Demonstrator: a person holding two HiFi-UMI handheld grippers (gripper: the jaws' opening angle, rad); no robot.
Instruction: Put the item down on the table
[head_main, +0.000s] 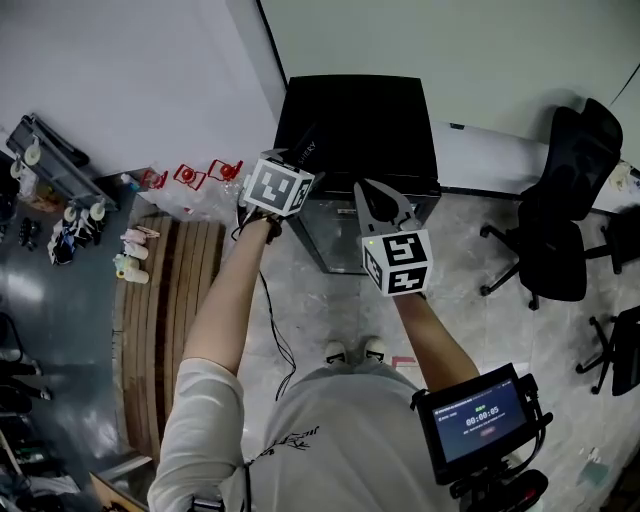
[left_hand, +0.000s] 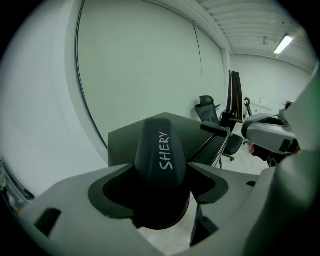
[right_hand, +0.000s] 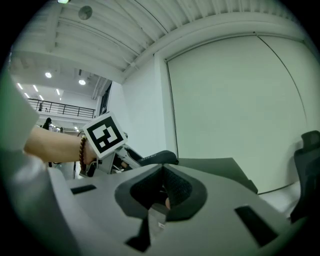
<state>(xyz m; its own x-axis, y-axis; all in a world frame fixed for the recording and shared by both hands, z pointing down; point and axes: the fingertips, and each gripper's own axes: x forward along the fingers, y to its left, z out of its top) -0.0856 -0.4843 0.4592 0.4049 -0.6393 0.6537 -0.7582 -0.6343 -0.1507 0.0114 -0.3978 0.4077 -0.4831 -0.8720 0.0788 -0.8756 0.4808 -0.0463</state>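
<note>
Here the left hand-held gripper (left_hand: 161, 186) clamps a dark item (left_hand: 161, 150) near the black table (head_main: 360, 110).

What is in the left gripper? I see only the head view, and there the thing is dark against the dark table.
Observer: In the left gripper view, the left gripper is closed on a black item with "SHERY" written on it in white.
Operator: And is the right gripper empty?
Observer: Yes. In the right gripper view, the right gripper has its jaws together, with no item between them.
</note>
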